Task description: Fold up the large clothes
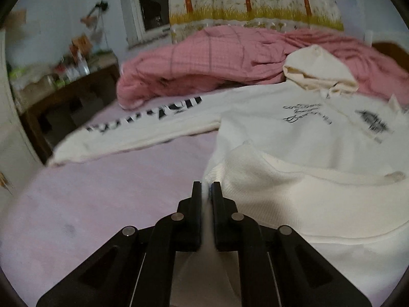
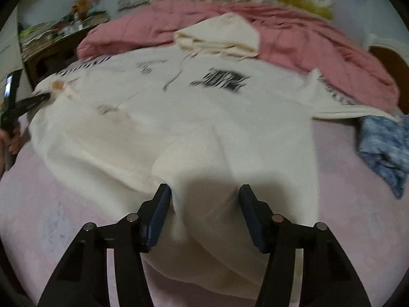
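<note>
Pink bedsheet (image 1: pixel 102 192) under everything, hoodie (image 2: pixel 179 117) spread flat, hood at 12 o'clock. Left gripper (image 1: pixel 206 186) pinched the hem; right gripper (image 2: pixel 204 194) straddled hem fabric half-open, probably for folding.

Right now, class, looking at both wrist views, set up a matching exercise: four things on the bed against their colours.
Things:
1. hoodie
2. blanket
3. sheet
4. cloth

Colours:
A. pale lilac
B. mottled blue
C. cream with black print
D. pink check

Pairs: 1-C, 2-D, 3-A, 4-B
</note>
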### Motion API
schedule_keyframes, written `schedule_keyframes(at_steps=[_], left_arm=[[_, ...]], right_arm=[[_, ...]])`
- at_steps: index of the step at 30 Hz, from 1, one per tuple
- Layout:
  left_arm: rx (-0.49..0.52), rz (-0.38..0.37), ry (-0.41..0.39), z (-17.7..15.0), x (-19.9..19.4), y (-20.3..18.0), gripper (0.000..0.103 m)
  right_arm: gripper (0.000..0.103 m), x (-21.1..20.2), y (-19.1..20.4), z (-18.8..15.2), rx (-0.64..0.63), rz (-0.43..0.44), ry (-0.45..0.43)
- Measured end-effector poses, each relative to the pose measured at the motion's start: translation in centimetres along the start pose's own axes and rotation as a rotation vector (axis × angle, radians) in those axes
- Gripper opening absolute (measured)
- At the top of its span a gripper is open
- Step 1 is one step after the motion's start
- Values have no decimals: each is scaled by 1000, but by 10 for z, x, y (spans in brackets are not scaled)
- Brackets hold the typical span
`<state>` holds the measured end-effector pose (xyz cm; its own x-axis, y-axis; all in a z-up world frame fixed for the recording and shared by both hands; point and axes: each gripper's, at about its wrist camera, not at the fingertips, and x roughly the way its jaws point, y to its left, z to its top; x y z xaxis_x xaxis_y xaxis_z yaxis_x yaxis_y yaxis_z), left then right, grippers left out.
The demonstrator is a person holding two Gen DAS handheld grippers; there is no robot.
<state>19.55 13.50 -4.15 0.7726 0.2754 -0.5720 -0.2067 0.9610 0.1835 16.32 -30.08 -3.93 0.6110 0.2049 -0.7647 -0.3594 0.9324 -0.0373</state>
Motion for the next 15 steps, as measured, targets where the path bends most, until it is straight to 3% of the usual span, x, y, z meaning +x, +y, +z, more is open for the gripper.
schedule_keyframes(at_steps=[1,2,3,5,8,11,12,14,15], left_arm=[[12,11,10,-1,3,-2,7],[13,9,21,-1,5,0,7],[9,-1,34,-2,8,2,7],[-6,-26,42,-2,9,6,7],[3,-29,45,-3,9,3,7],[22,-22,69,-5,13,-1,7],[19,-26,81,-5,16,-1,7],[3,-40,98,-5,19,2,8],[-9,-52,99,-5,19,4,8]], right_arm=[[45,2,3,0,-18,-39,5],[22,3,5,2,-21,-116,9],[12,2,2,5,2,-189,4],[13,-11,-20,9,147,-273,-69],[12,-36,-47,17,252,-177,-157],[14,-29,-59,30,282,-144,-144],[17,-17,-68,32,315,-146,-114],[41,2,-83,27,378,-236,-76],[41,8,-87,24,399,-286,-68]])
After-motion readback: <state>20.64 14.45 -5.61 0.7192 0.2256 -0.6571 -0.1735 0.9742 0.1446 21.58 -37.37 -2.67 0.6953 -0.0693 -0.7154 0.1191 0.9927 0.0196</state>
